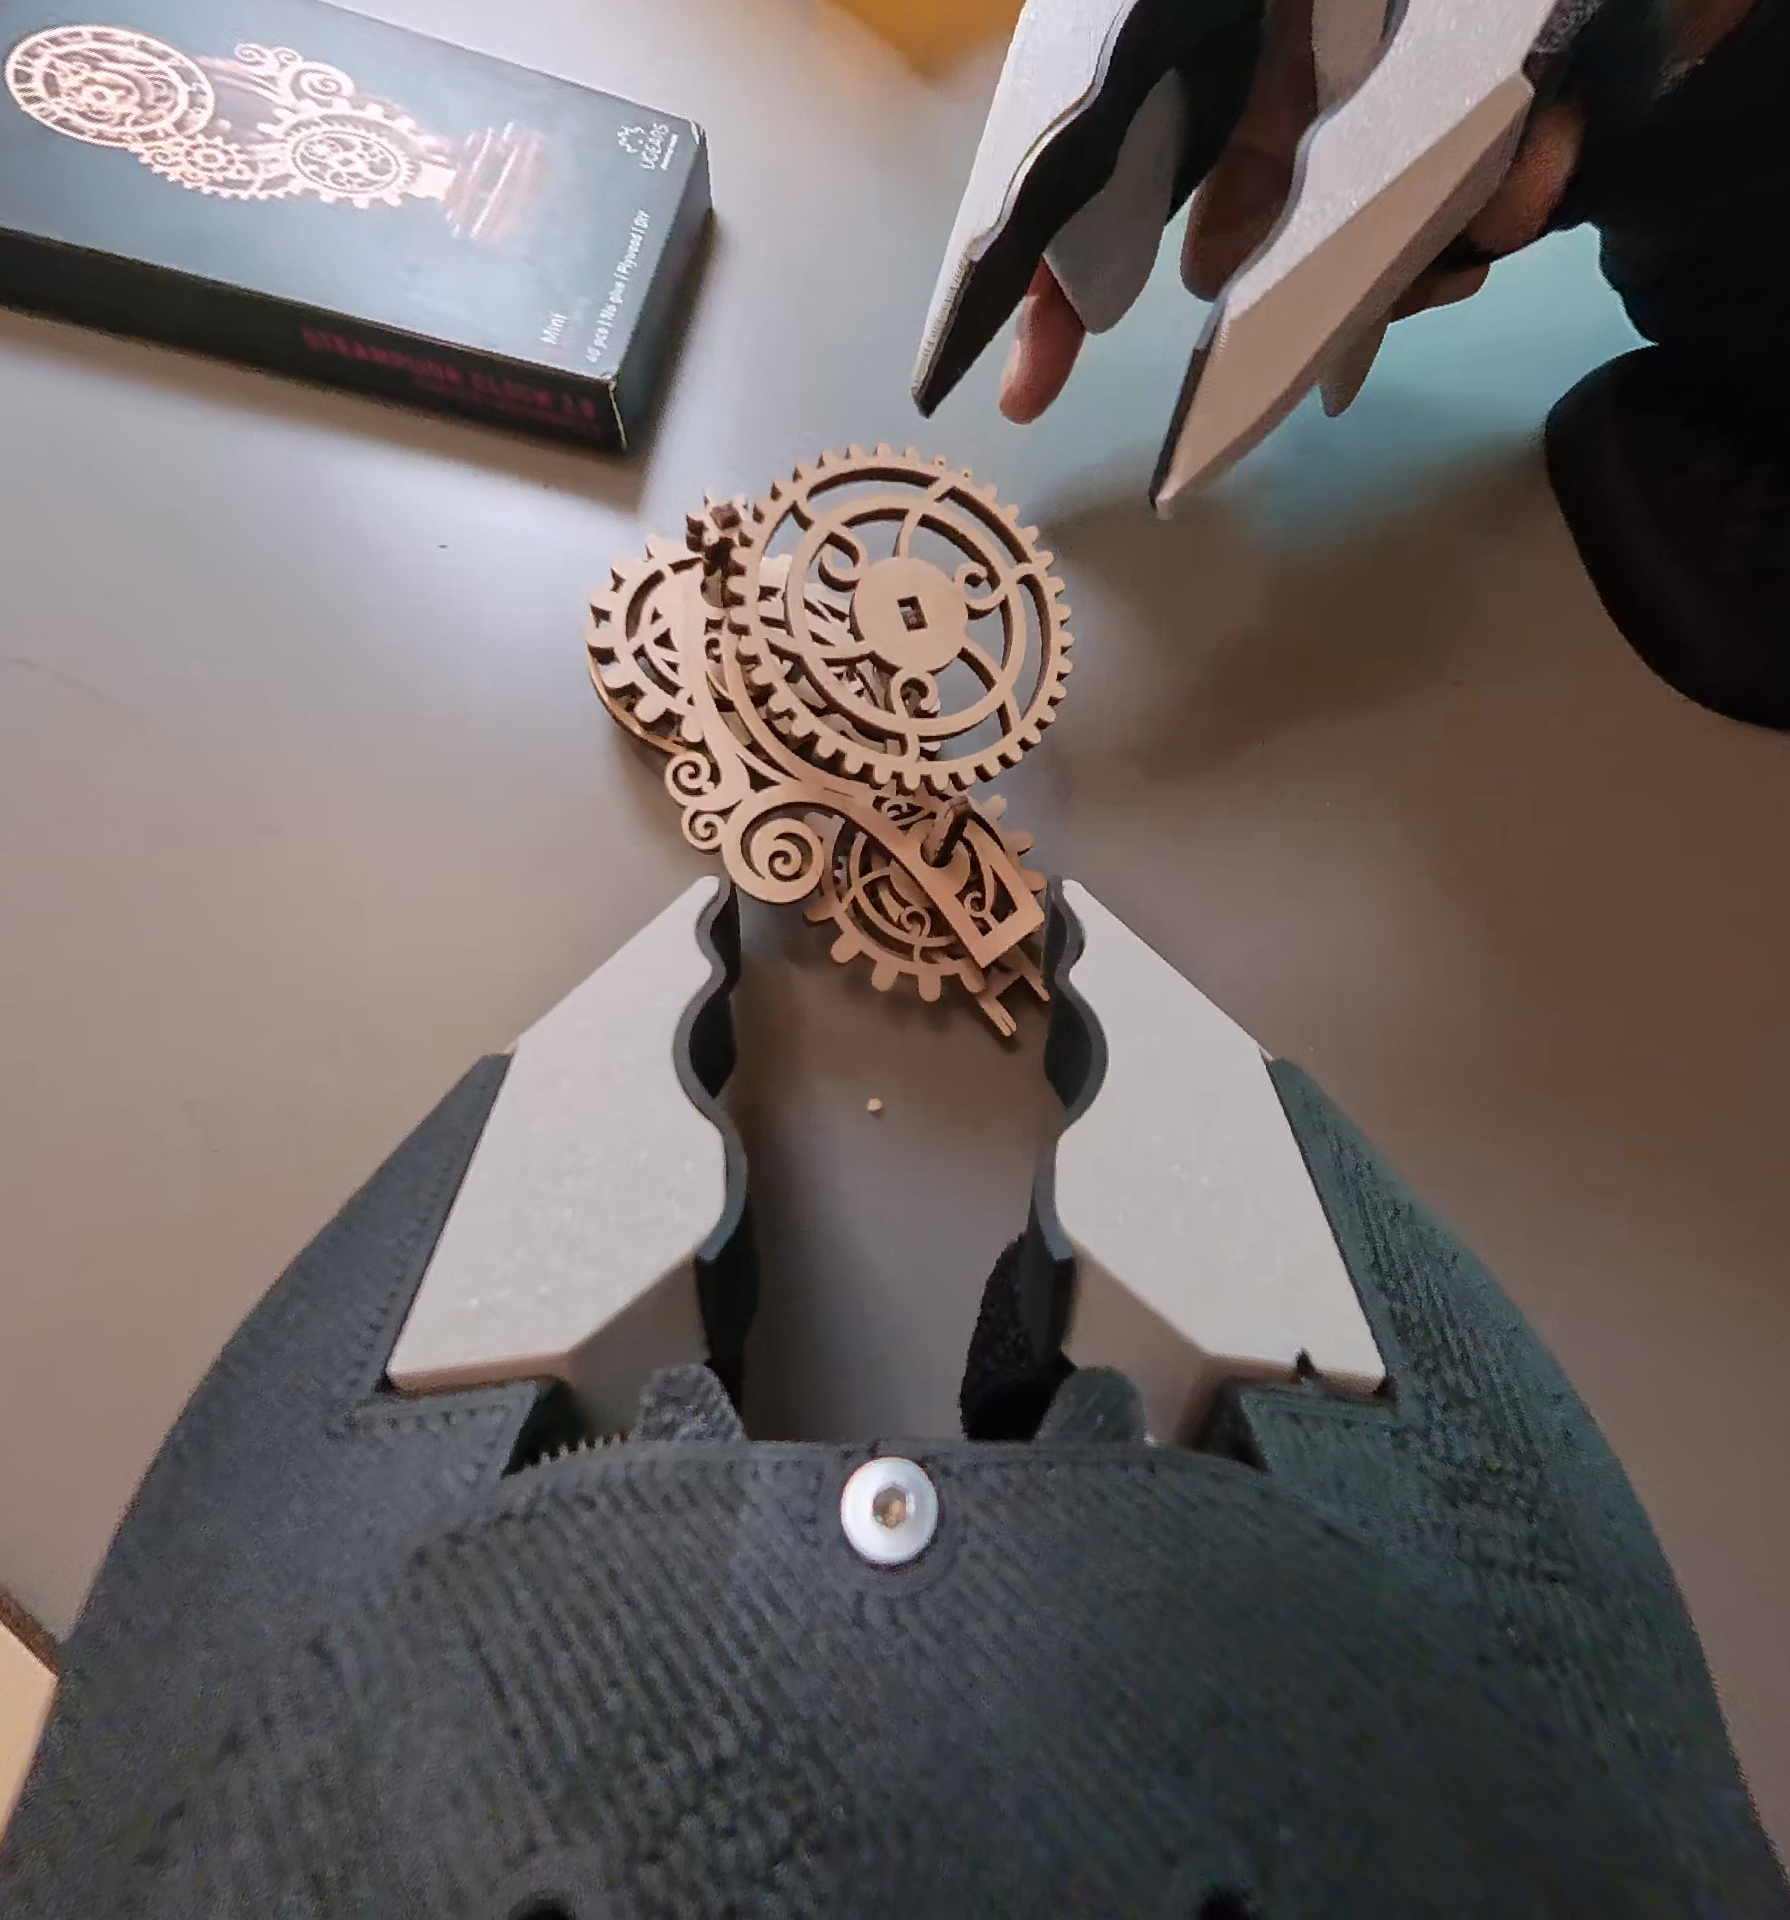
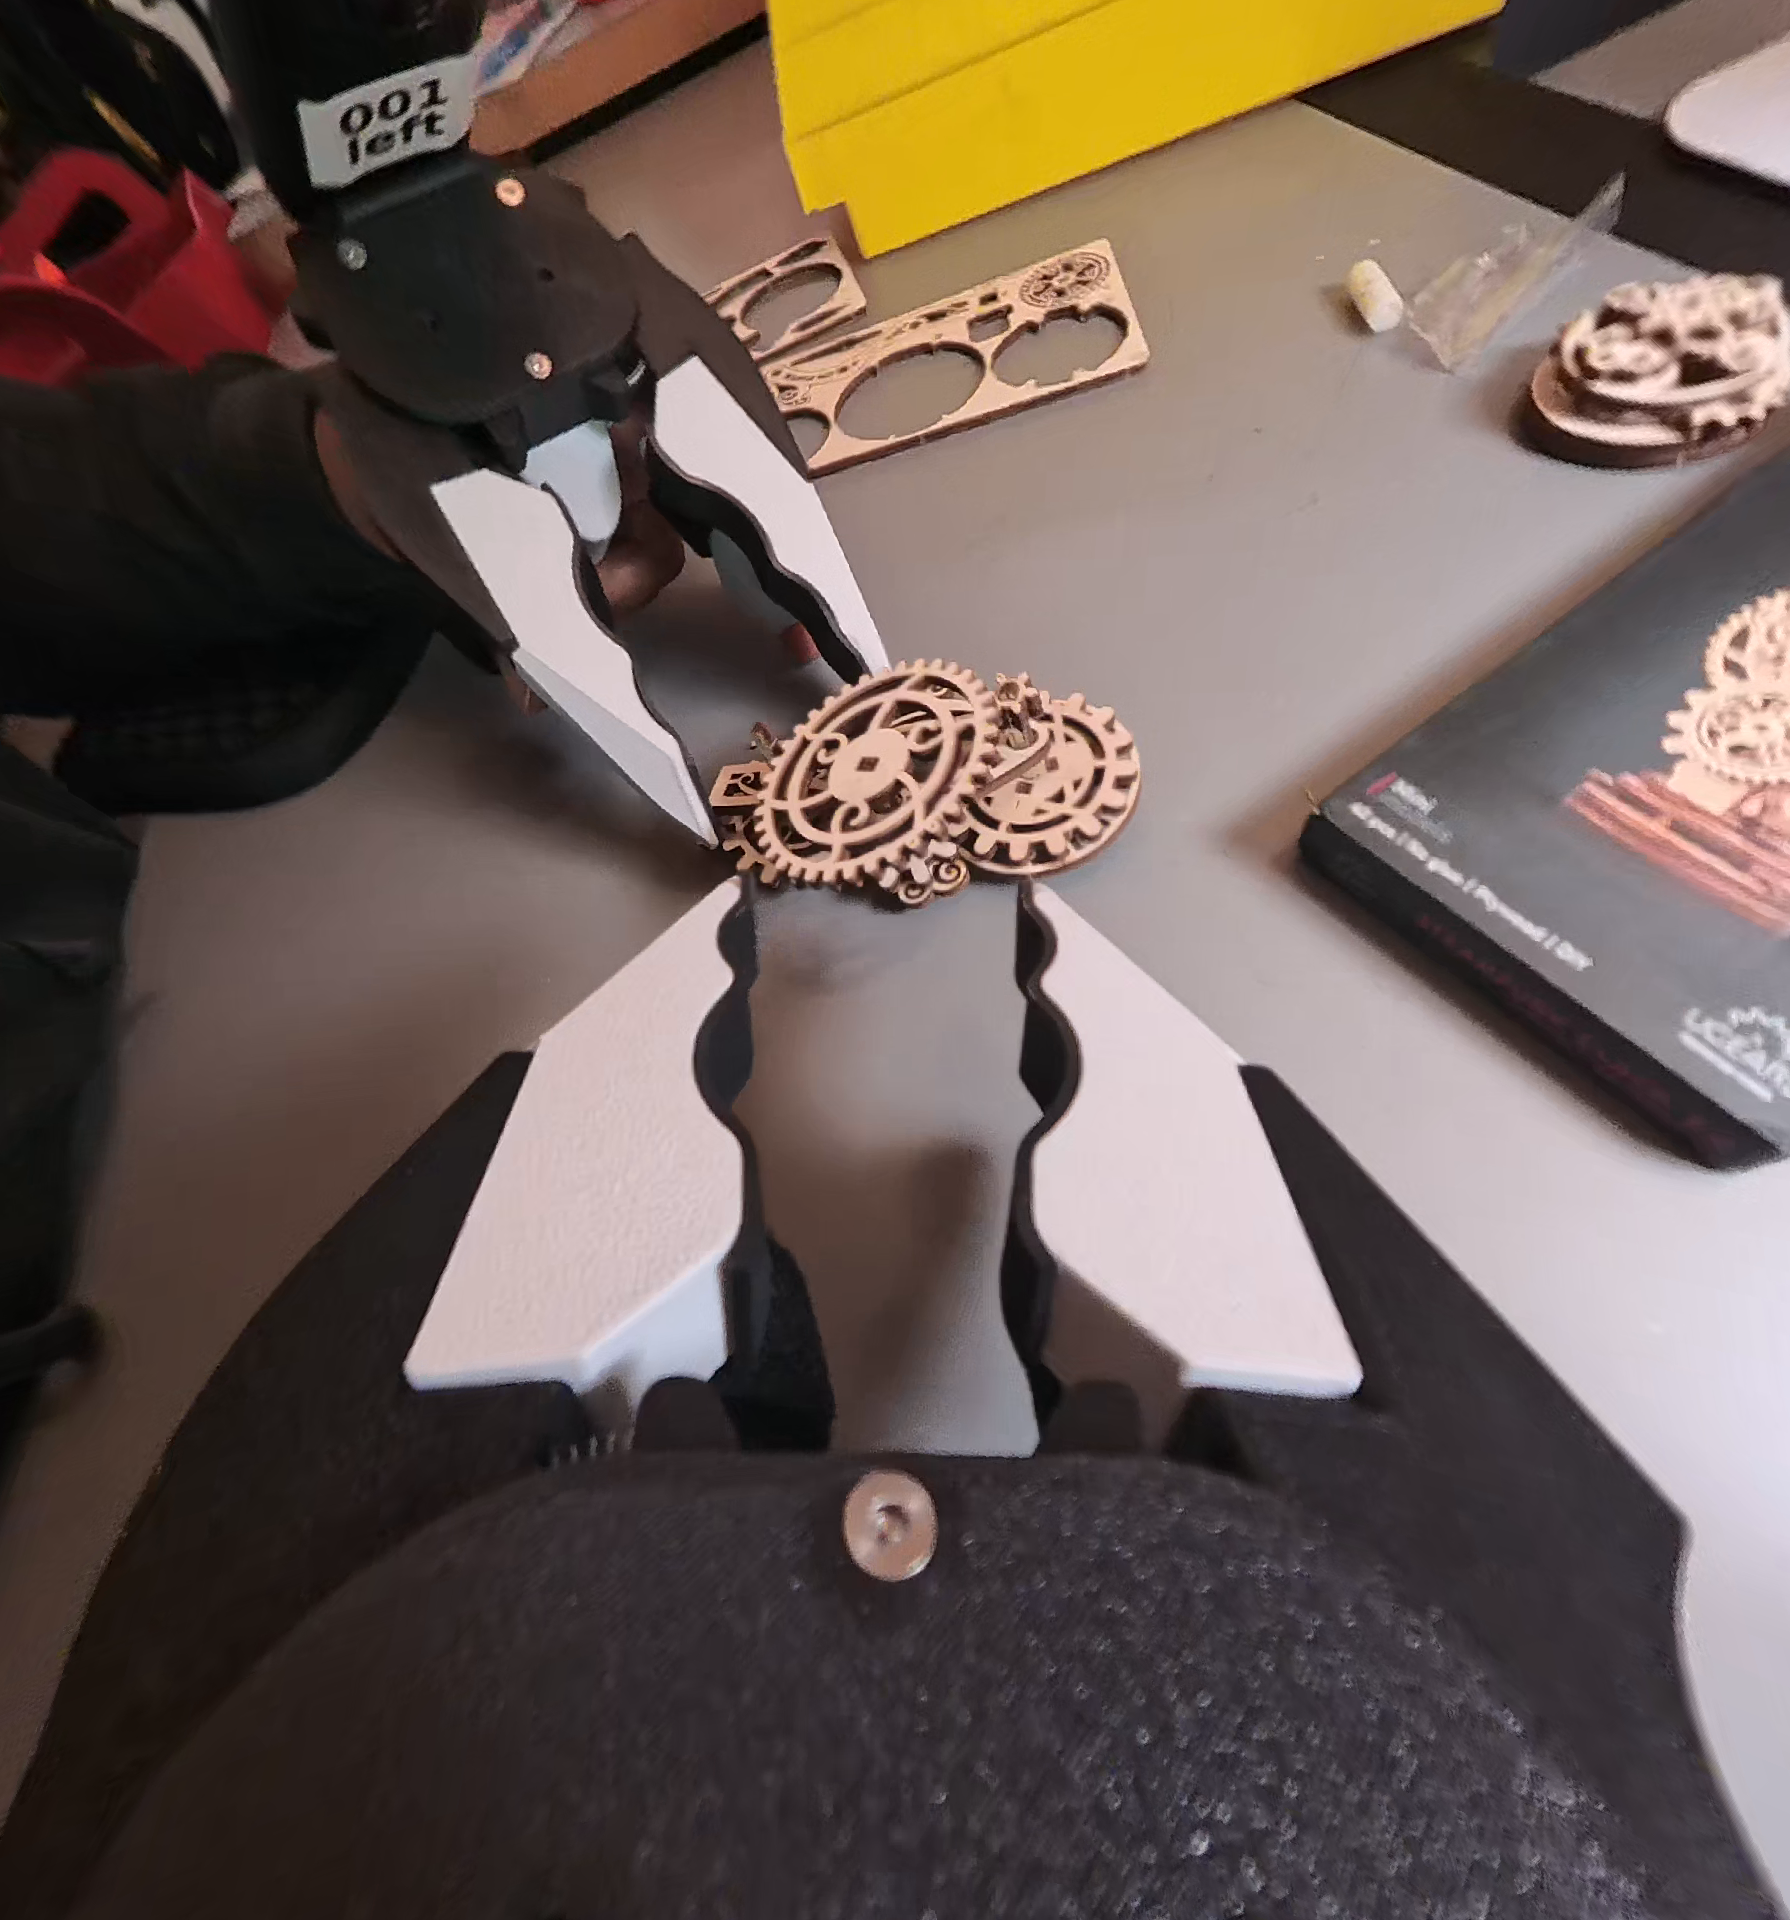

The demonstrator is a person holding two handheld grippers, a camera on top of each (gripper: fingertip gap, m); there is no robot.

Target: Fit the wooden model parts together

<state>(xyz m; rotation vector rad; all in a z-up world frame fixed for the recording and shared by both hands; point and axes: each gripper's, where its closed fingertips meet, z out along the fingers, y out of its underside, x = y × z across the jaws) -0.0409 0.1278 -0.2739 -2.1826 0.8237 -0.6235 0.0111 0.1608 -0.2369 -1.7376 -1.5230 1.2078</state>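
While both grippers stand spread and empty, one wooden gear model (image 2: pixel 932 790) lies on the grey worktop (image 2: pixel 1234 644) between them. In the right wrist view, going left to right: the left gripper (image 2: pixel 782 743) comes in from the upper left, held by a dark-sleeved hand, its two white fingers (image 2: pixel 600 665) parted with one tip just beside the model's left edge, whether touching cannot be told. Next is the model itself, showing two large gears side by side with smaller toothed pieces under them. Behind it lie two punched-out wooden sheets (image 2: pixel 964 358) in front of one yellow box (image 2: pixel 1026 114). Further right sit one small pale cylinder (image 2: pixel 1374 293), one clear plastic wrapper (image 2: pixel 1514 270) and one second assembled gear model (image 2: pixel 1680 358) on a dark base. At the far right is one black kit box (image 2: pixel 1639 894).

The right gripper (image 2: pixel 886 902) has its two fingers released, tips just short of the model. In the left wrist view the left gripper (image 1: pixel 896 896) is likewise released, the model's small lower gear (image 1: pixel 922 914) lying between its fingertips, and the right gripper (image 1: pixel 1042 457) hovers parted above the big gear.
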